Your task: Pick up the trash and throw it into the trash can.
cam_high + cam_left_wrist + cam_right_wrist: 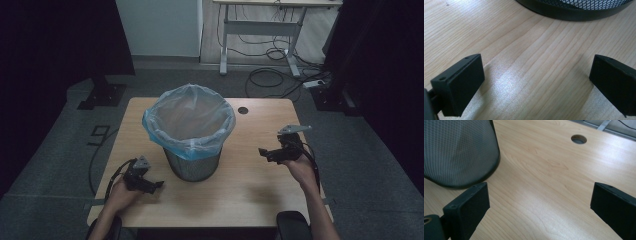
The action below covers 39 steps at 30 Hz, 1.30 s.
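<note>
A black mesh waste bin lined with a pale blue plastic bag stands in the middle of a light wooden table. My left gripper rests low at the table's near left, pointing right toward the bin's base. Its jaws stand open over bare wood, with the bin's bottom rim just ahead. My right gripper is held to the right of the bin, pointing left. Its jaws are wide apart with nothing between them, and the bin's mesh wall shows at the left.
A round cable hole sits near the table's far edge. Beyond the table are a white desk frame, loose cables on the grey floor and dark curtains at both sides.
</note>
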Available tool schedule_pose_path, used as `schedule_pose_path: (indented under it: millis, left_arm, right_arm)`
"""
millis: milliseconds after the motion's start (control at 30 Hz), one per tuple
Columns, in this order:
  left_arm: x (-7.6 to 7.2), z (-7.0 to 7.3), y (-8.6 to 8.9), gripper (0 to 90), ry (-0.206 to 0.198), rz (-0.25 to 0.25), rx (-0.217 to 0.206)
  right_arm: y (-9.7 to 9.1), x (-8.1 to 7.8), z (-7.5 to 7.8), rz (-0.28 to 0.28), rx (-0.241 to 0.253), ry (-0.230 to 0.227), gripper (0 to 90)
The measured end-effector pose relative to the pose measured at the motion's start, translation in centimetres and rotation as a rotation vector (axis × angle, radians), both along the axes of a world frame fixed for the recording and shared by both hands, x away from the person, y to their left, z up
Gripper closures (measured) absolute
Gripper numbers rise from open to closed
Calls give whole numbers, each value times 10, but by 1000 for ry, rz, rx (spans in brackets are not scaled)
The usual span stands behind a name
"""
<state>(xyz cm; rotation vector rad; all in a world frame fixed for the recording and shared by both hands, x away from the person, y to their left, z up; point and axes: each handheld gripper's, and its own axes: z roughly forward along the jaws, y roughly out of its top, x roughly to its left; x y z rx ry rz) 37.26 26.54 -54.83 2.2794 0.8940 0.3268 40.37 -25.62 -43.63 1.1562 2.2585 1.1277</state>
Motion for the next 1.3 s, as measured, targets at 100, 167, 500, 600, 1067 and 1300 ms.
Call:
schedule_pose_path:
  millis: [100, 167, 500, 600, 1067, 1300]
  left_arm:
    - [0, 0, 0, 0, 0, -1, 1]
    - [0, 0, 0, 0, 0, -1, 2]
    - [0, 0, 0, 0, -1, -1, 2]
    - [0, 0, 0, 0, -1, -1, 2]
    - [0, 0, 0, 0, 0, -1, 3]
    - [0, 0, 0, 0, 0, -1, 3]
  right_arm:
    - [-1, -1, -10, -6, 1, 5, 22]
    - [-2, -2, -17, -10, -1, 5, 23]
    - [3, -5, -53, -14, -24, 32, 23]
    - [6, -5, -62, -13, -33, 40, 23]
    - [29, -7, -106, 29, -85, 121, 23]
    - [36, -12, -120, 43, -99, 74, 0]
